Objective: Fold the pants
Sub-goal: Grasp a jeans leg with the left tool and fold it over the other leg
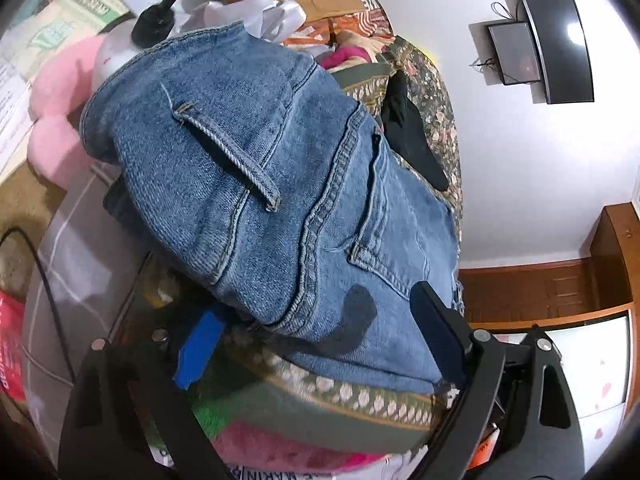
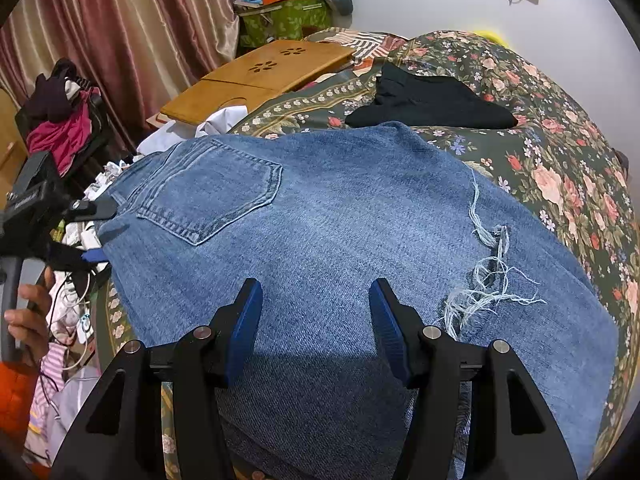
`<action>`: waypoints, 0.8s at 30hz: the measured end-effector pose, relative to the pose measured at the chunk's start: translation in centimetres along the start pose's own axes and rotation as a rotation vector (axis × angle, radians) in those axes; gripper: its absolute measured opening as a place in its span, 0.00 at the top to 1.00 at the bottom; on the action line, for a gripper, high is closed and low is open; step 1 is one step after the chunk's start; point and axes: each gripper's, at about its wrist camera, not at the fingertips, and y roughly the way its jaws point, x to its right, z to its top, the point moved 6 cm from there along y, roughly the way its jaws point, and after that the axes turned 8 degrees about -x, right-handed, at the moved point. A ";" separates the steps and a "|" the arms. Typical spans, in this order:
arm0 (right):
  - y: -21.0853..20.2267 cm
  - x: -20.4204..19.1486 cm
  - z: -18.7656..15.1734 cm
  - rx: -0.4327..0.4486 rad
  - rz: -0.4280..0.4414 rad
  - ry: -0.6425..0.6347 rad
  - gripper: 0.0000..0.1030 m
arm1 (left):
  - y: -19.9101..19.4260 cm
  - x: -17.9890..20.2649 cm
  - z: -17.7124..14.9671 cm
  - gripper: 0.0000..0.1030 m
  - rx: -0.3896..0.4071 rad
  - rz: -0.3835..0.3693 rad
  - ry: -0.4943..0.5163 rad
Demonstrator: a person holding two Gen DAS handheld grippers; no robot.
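Jeans [image 2: 320, 232] flat on floral bed [image 2: 560, 168], beside black garment [image 2: 432, 104]. Right tongs [image 2: 316, 320] spread above denim, pinching nothing. Left tongs [image 1: 320, 332] spread wide at jeans' waist edge, not pinching.

Both views bright, even light. Strong fisheye bending, black vignette at corners. Left wrist view: glare spot on the wall screen [image 1: 560, 46] at 2 o'clock; bright window [image 1: 592, 364] at 4 o'clock; soft blur along lower edge and at 9 o'clock. Right wrist view: sharp; hard-edged shadow across the jeans [image 2: 340, 248] at 6 o'clock, under the gripper; wall washed pale at 1 o'clock.
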 end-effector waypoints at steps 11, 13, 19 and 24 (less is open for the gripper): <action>0.0 -0.1 -0.1 0.002 -0.004 -0.004 0.48 | -0.2 1.2 0.5 0.69 0.084 0.269 0.093; -0.3 0.1 -0.2 0.001 0.004 0.006 0.48 | -0.6 2.9 0.3 0.71 0.125 0.363 0.176; -2.7 1.2 -0.6 0.042 0.021 0.060 0.48 | -3.2 9.9 -0.6 0.85 0.258 0.452 0.407; -6.1 3.9 -1.4 0.114 0.017 0.134 0.48 | -3.5 15.8 -1.3 0.86 0.319 0.485 0.564</action>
